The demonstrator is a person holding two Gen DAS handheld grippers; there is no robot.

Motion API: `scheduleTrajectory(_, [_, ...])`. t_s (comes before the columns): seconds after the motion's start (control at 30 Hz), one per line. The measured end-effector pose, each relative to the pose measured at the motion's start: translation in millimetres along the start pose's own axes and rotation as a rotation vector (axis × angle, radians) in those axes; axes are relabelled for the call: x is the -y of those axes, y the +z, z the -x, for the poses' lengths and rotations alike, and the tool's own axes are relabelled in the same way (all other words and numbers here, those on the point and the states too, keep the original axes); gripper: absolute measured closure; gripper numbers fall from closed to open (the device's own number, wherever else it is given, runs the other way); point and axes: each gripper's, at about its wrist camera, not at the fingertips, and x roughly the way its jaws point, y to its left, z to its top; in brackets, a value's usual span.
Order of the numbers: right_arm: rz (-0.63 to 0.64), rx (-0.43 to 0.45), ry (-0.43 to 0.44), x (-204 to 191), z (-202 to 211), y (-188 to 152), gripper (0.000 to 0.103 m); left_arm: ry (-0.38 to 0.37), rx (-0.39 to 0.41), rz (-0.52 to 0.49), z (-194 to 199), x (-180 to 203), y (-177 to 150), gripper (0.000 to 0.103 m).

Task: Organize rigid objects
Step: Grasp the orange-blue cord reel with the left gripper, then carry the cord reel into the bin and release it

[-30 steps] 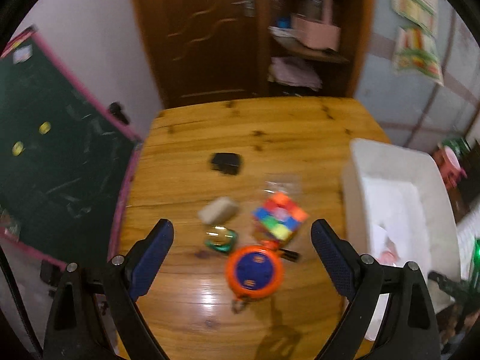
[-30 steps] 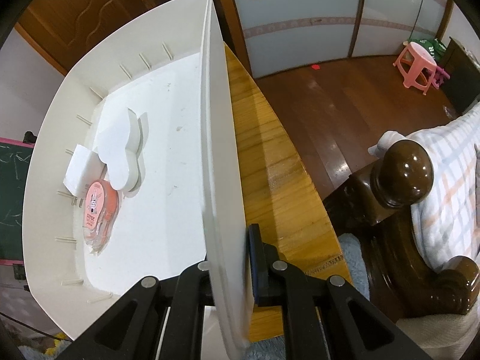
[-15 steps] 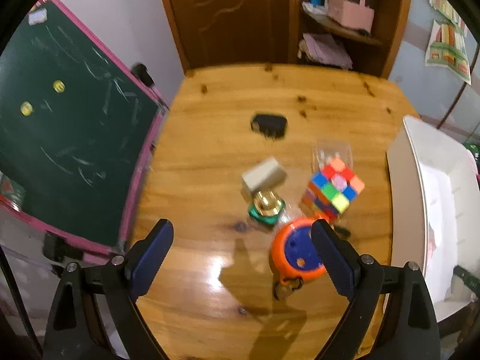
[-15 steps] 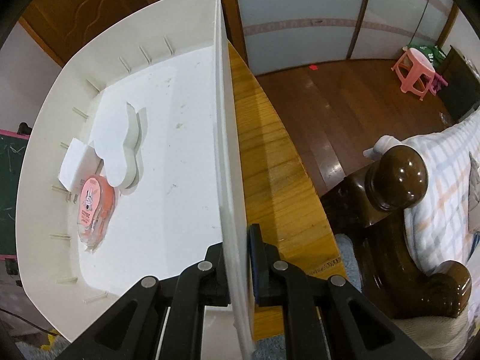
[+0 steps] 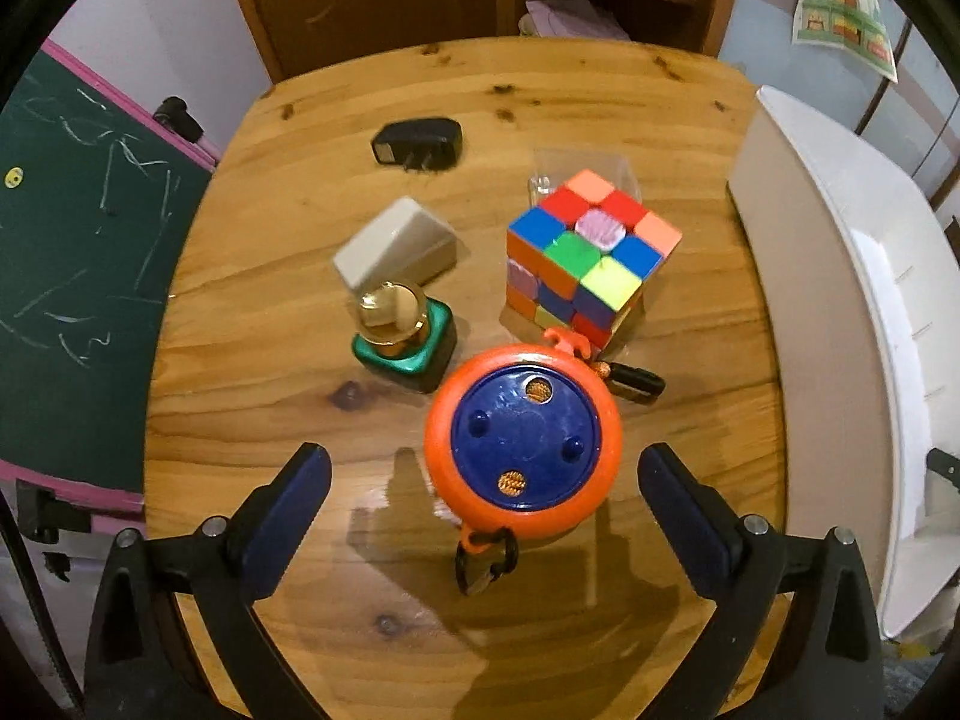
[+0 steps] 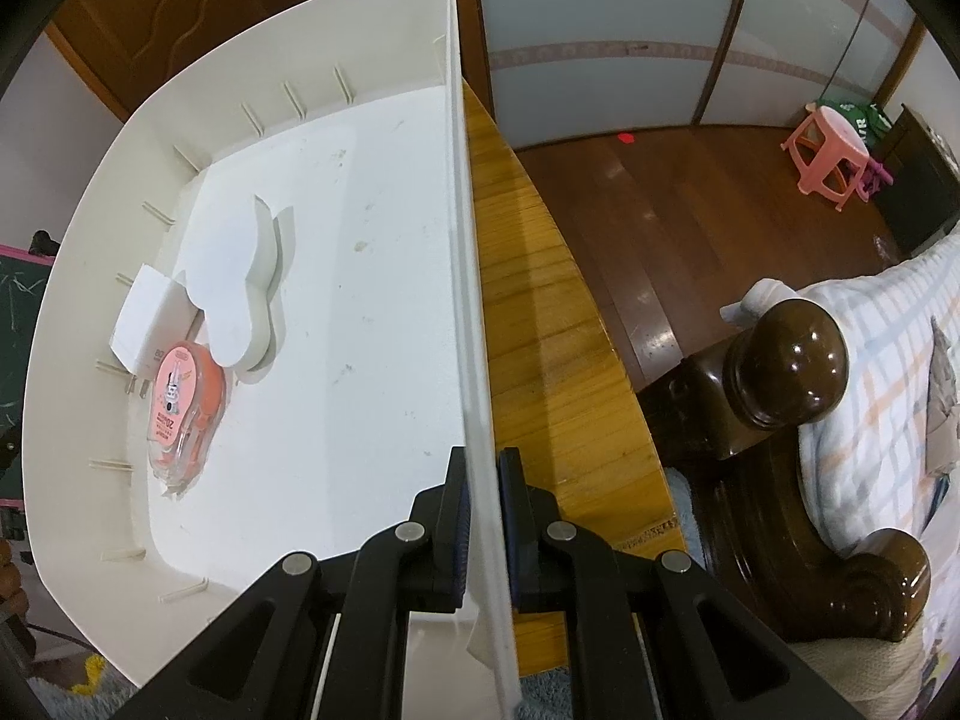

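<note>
The right gripper (image 6: 480,510) is clamped on the right-hand wall of the white bin (image 6: 372,60), one finger inside the bin and one outside, with the thin wall pinched between the pads. The bin stands on the wooden table (image 6: 540,360), at its right edge.

Bin contents, all gathered near the left inner wall:
- A pink-and-orange correction tape dispenser (image 6: 180,402) lies flat on the bin floor.
- A white plug adapter (image 6: 144,324) sits just beyond the dispenser, touching it and against the left wall.
- A white cloud-shaped block (image 6: 234,282) lies beside the adapter, overlapping its edge.
The remaining bin floor is bare white plastic with a few small marks.

The left gripper (image 5: 483,504) hangs above the table with its jaws spread wide and nothing between the fingers. An orange and blue round toy (image 5: 522,441) lies on the table between and just ahead of the fingertips, touching neither.

Items on the table outside the bin:
- A colour puzzle cube (image 5: 591,264) stands just beyond the round toy.
- A clear plastic box (image 5: 585,165) sits directly behind the cube.
- A green-based gold ornament (image 5: 399,330) stands to the left of the toy.
- A grey block (image 5: 396,246) lies just behind the ornament.
- A black charger (image 5: 417,144) lies further back, apart from the rest.

The bin's long wall (image 5: 840,312) borders the right side of this group.
</note>
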Motion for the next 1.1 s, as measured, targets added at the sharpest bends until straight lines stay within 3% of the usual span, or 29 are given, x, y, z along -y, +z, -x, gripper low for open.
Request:
scheduleTrajectory(0.3, [-0.001, -0.001, -0.002, 1.2, 1.0, -0.3, 0.094, -0.003, -0.065, 0.015, -28.4, 3.4, -0.7, 0.001])
scheduleTrajectory(0.53, [-0.003, -0.001, -0.001, 1.2, 1.0, -0.2, 0.094, 0.008, -0.072, 0.015, -35.4, 7.1, -0.6, 0.002])
scheduleTrajectory(0.73, [-0.004, 0.0, 0.0, 1.4, 1.0, -0.2, 0.094, -0.015, -0.077, 0.012, -39.2, 11.4, -3.7, 0.012])
scheduleTrajectory(0.8, [-0.004, 0.001, 0.001, 1.7, 1.0, -0.4, 0.093, -0.044, -0.074, 0.021, -38.3, 11.0, -3.2, 0.02])
scheduleTrajectory(1.1, [-0.007, 0.001, 0.005, 1.7, 0.7, 0.4, 0.094, 0.004, -0.073, 0.056, -34.3, 10.1, -2.1, 0.02])
